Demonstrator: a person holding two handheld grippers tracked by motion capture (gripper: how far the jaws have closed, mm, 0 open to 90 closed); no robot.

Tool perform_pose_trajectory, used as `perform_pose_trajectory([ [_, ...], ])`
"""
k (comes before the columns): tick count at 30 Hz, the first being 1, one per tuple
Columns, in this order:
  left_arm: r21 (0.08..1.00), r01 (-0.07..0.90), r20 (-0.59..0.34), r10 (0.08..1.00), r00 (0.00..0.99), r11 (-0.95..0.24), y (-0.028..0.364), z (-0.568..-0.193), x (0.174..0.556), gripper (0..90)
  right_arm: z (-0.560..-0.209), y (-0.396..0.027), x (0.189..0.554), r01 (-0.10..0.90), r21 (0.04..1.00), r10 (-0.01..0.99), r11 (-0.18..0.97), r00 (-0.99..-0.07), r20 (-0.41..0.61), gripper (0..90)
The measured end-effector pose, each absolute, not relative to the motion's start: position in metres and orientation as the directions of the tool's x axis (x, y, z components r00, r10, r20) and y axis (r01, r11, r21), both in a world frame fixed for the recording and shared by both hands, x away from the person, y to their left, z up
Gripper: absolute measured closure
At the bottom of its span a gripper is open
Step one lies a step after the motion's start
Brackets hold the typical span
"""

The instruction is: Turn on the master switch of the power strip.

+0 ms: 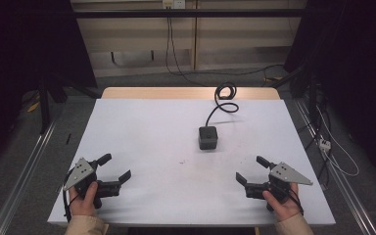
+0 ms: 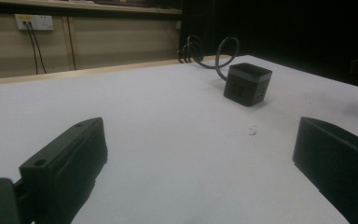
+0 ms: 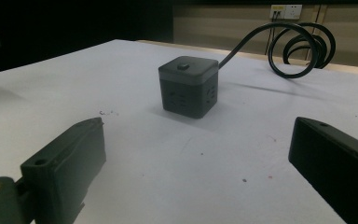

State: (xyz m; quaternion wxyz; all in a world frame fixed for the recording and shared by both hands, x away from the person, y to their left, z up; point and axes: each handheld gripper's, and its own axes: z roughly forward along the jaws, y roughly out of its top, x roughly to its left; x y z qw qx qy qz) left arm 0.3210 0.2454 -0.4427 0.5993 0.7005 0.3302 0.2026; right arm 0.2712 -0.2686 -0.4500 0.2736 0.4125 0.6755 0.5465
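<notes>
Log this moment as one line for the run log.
left gripper: open, holding nothing | right gripper: open, holding nothing | cube power strip: mid-table, untouched | cable: coiled at far edge

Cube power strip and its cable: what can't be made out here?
- Cube power strip: socket faces too small in the high view, dim in both gripper views.
- Cable: its far end lies hidden in the coil at the table edge; no plug visible.

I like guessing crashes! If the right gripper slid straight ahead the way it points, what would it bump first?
Probably the dark grey cube-shaped power socket with its coiled black cable. It sits ahead between the open right gripper jaws, slightly left of centre, so it might just graze past.
</notes>
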Motion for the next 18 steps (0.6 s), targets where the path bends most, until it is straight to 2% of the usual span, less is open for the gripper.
perform_pose_trajectory([
  [18,0.974,0.216,-0.106,0.703,0.704,-0.068,0.246,-0.443,0.319,2.5,-0.445,-0.257,0.295,0.253,0.963,0.867,0.089,-0.496,0.051,5.5],
])
